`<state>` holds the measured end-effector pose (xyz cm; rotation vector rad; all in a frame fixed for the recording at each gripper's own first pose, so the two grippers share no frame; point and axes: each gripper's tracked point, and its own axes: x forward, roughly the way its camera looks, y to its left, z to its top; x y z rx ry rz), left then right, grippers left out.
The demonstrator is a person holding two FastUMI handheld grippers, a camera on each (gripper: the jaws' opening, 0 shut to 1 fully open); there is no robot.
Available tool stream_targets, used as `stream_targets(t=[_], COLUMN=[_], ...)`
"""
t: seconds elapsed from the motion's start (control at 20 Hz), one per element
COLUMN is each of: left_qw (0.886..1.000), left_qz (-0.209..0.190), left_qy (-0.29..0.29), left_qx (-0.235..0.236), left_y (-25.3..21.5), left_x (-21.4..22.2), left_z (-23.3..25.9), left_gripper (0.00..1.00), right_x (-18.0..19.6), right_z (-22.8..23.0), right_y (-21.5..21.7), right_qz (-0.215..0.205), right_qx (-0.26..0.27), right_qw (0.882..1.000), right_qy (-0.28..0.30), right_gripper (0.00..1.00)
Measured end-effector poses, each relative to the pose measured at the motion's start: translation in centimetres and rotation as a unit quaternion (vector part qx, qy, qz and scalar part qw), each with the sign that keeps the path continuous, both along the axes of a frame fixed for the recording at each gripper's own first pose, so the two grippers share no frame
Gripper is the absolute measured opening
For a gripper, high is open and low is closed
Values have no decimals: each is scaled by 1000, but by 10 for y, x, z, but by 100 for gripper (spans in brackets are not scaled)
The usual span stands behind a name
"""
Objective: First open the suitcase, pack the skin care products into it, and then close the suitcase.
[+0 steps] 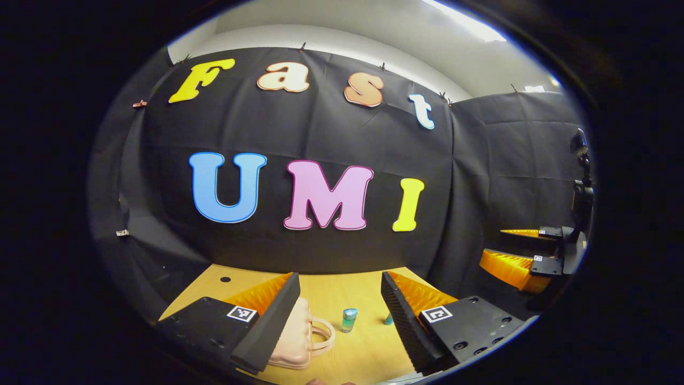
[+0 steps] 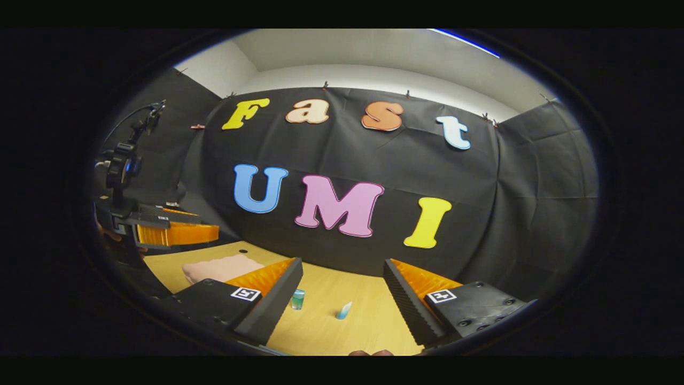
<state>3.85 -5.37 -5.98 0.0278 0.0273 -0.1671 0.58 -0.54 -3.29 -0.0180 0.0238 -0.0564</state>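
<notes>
A small pink suitcase (image 1: 296, 334) with a loop handle lies closed on the wooden table (image 1: 331, 289), partly behind my left gripper's near finger. In the right gripper view the suitcase (image 2: 222, 267) lies at the left. A teal-capped bottle (image 1: 349, 320) stands upright to its right, and a small light-blue tube (image 1: 388, 320) peeks out beside the other finger. The bottle (image 2: 298, 299) and the tube (image 2: 343, 310) sit between the right gripper's fingers, farther off. My left gripper (image 1: 340, 313) is open above the table. My right gripper (image 2: 342, 297) is open too, holding nothing.
The right gripper (image 1: 526, 251) hangs at the right edge of the left gripper view, off the table. The left gripper (image 2: 171, 224) hovers above the suitcase's far left in the right gripper view. A small hole (image 1: 225, 279) marks the table's back left.
</notes>
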Motion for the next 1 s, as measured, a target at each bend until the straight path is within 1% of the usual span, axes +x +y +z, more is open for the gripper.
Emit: stream_targets(t=[0.1, 0.15, 0.2, 0.25, 0.4, 0.6, 0.85, 0.9, 1.0], left_qw=[1000, 999, 998, 996, 993, 984, 966, 961, 946], left_qz=[-12, -17, -22, -25, -28, -22, 18, 24, 45], left_qy=[17, 36, 60, 86, 112, 164, 238, 258, 306], left_qx=[19, 17, 17, 23, 37, 63, 95, 96, 97], left_y=[-5, -9, -15, -19, -32, -44, -29, -27, -15], left_x=[9, 16, 21, 26, 51, 95, 137, 141, 148], left_z=[-24, -42, -61, -79, -105, -155, -227, -244, -271], left_gripper=[96, 96, 96, 96, 96, 96, 96, 96, 96], right_x=[3, 6, 8, 11, 20, 37, 53, 55, 60], right_z=[-7, -12, -17, -22, -25, -48, -86, -96, -112], right_y=[1, 2, 1, -2, -21, -48, -87, -93, -107], right_qz=[0, 4, 7, 9, 8, 20, 14, 13, 9], right_qx=[7, 15, 19, 19, 16, 22, 55, 63, 67], right_qw=[1000, 1000, 1000, 1000, 1000, 999, 997, 995, 993], right_qy=[3, 7, 13, 18, 12, 28, 60, 72, 92], right_gripper=[96, 94, 96, 96, 96, 96, 96, 96, 96])
